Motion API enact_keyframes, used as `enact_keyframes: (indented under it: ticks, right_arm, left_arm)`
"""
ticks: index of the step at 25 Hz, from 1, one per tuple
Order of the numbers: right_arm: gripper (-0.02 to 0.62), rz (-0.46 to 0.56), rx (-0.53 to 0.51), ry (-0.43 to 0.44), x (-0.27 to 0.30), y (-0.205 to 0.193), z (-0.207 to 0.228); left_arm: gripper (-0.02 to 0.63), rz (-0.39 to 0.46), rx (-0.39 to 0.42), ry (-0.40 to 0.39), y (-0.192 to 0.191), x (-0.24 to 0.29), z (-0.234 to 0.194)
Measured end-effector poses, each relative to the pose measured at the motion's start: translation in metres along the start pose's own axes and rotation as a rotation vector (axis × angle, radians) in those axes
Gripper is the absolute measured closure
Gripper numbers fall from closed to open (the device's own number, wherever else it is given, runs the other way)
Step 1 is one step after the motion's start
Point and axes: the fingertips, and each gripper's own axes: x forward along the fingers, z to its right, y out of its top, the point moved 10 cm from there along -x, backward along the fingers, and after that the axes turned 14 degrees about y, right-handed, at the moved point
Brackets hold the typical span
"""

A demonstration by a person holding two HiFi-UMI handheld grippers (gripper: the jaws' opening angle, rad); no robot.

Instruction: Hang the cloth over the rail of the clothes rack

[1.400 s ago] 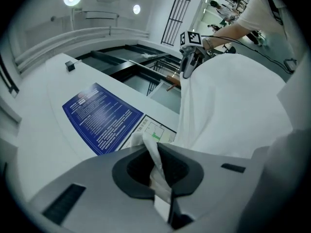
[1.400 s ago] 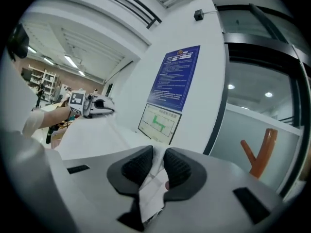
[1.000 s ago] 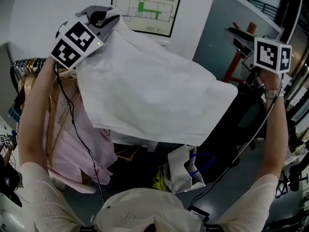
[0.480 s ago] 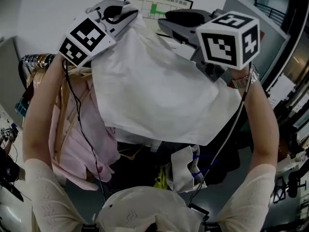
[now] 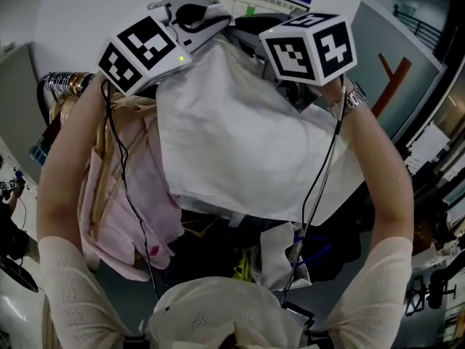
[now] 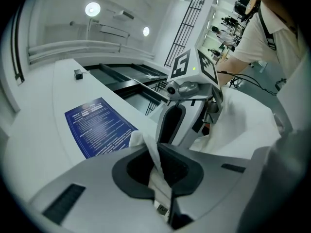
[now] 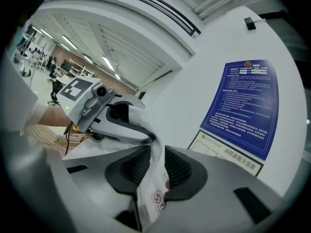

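Note:
The white cloth (image 5: 247, 144) hangs spread in front of me, held up high by its top edge. My left gripper (image 5: 207, 19) is shut on one top corner, and a fold of cloth (image 6: 151, 152) runs through its jaws (image 6: 156, 171). My right gripper (image 5: 247, 38) sits right beside it, shut on the cloth (image 7: 148, 178) near a small sewn-in label (image 7: 156, 198). The rack's rail (image 5: 62, 84) lies at the left, below and to the left of both grippers, with the cloth's lower part in front of the hanging clothes.
Pink garments (image 5: 127, 187) on wooden hangers fill the rail at the left. A white wall with a blue notice (image 7: 245, 106) stands close ahead. Below the cloth hangs a white bag (image 5: 280, 257) among dark items. A red frame (image 5: 389, 75) stands at the right.
My right gripper has swung from the far right up and leftward until it sits next to the left gripper, bringing its side of the cloth along. The left gripper shifted slightly right.

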Motion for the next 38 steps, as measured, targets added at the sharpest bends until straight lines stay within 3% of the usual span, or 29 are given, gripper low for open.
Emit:
enact_keyframes:
  ticks: [2,5,9,17,21,24,27,29,31,33,38]
  right_arm:
    - [0.498,-0.004,0.012,0.005,0.0,0.0,0.0]
    - [0.566,0.002,0.029,0.013,0.0,0.001,0.003]
    - [0.569,0.014,0.039,0.004,0.0,-0.002,0.006]
    - [0.569,0.021,0.049,-0.017,0.0,0.002,0.009]
    - [0.569,0.021,0.06,-0.035,0.0,0.002,0.012]
    - [0.568,0.019,0.077,-0.036,0.001,-0.001,0.016]
    - [0.568,0.013,0.096,-0.033,0.003,-0.007,0.018]
    - [0.566,0.024,0.108,-0.042,0.002,-0.009,0.02]
    - [0.564,0.052,0.126,-0.079,-0.002,-0.008,0.023]
    - [0.52,0.08,0.139,-0.114,-0.005,-0.005,0.026]
    - [0.517,0.162,0.152,-0.172,-0.023,0.004,0.021]
  left_arm:
    - [0.586,-0.001,0.011,-0.006,0.002,-0.002,0.002]
    - [0.586,0.004,0.062,0.0,0.005,-0.001,0.003]
    - [0.586,-0.016,0.135,0.011,0.003,-0.001,0.004]
    - [0.586,-0.139,0.154,-0.02,0.008,-0.022,-0.018]
    - [0.584,-0.15,0.134,0.022,0.008,-0.047,-0.03]
    - [0.584,-0.16,0.077,0.084,0.007,-0.071,-0.034]
    - [0.584,-0.219,0.042,0.262,0.014,-0.099,-0.024]
    - [0.584,-0.226,0.048,0.339,0.023,-0.12,-0.005]
    - [0.584,-0.223,0.016,0.359,0.029,-0.139,0.015]
    - [0.584,-0.247,-0.057,0.369,0.028,-0.148,0.034]
    - [0.584,-0.305,-0.209,0.343,0.009,-0.149,0.067]
